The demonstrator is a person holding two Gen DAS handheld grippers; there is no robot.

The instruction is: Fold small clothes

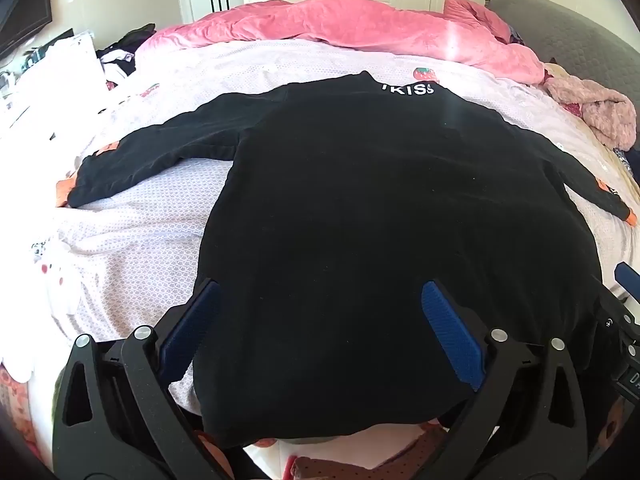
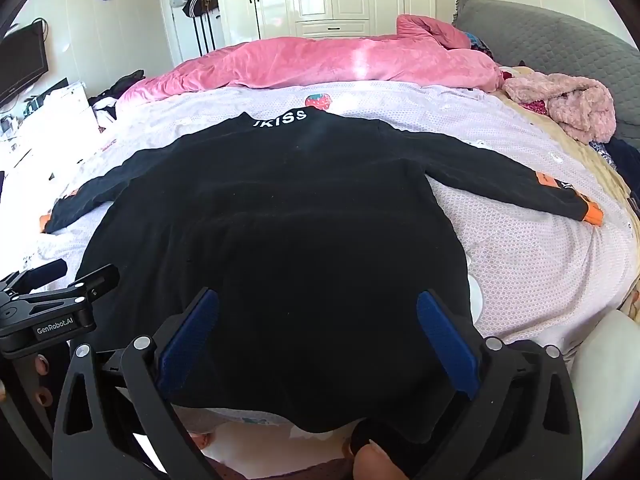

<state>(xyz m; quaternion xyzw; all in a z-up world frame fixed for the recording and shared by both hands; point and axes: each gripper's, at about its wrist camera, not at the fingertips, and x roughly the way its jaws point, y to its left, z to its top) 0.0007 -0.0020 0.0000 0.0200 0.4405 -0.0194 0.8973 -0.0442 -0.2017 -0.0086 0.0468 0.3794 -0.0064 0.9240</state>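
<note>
Two claws are hovering wide and empty over the hem end of the black top (image 1: 380, 208), which is lying flat on the bed (image 1: 132, 240), its long axis running toward twelve o'clock, collar farthest. The left claw (image 1: 320, 320) is sitting nearer the sleeve at ten o'clock (image 1: 152, 152); the right claw (image 2: 318, 324) nearer the two o'clock sleeve (image 2: 500, 176). The hem itself, probably just under the fingers, is hard to make out.

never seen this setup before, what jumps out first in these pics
A black long-sleeved top lies spread flat on the pale bed sheet, sleeves out to both sides and white lettering at its collar. Behind it a pink blanket is bunched across the bed. Both grippers, left and right, hang open over the near hem.
</note>
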